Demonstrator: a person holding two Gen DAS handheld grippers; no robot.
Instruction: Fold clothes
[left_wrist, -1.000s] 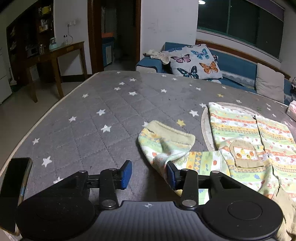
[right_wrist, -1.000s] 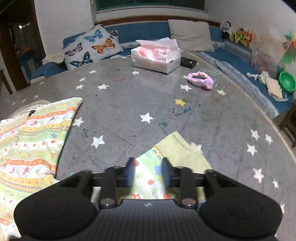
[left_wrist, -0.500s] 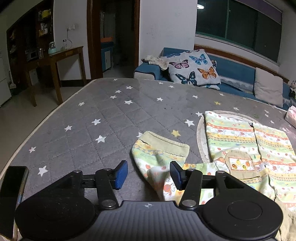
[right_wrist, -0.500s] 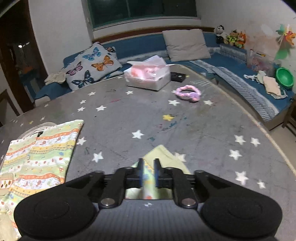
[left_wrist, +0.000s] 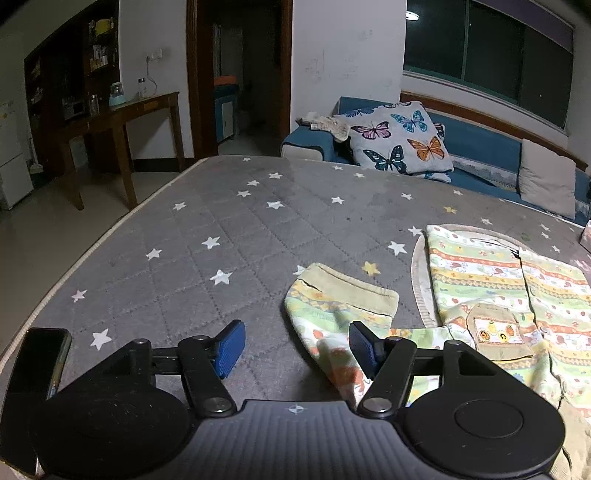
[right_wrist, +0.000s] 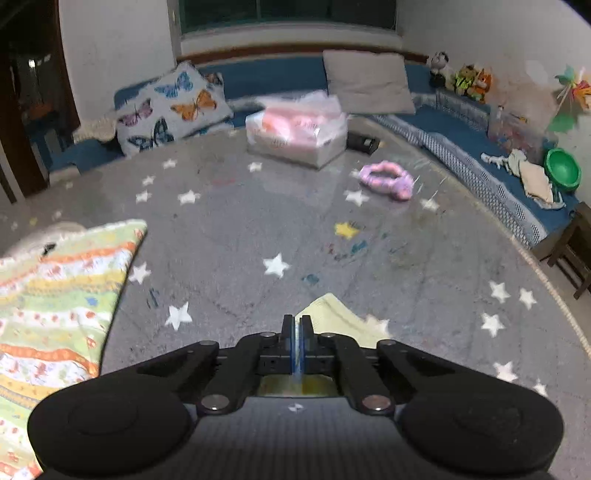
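A soft cotton child's jacket with pastel stripes and small printed fruit (left_wrist: 476, 273) lies flat on the grey quilted mattress dotted with white stars (left_wrist: 229, 236), its one khaki patch pocket (left_wrist: 495, 332) facing up. Its left sleeve with a ribbed khaki cuff (left_wrist: 343, 299) bends outward, rumpled. The left claw (left_wrist: 295, 345) is spread wide, its two ribbed blue pads (left_wrist: 231, 347) flanking that sleeve (the right pad seems to touch the cloth). The right claw (right_wrist: 296, 341) is pressed together, pinching the pale yellow-green cuff of the other sleeve (right_wrist: 332, 317) just above the mattress. One black smartphone (left_wrist: 33, 365) rests at the mattress edge.
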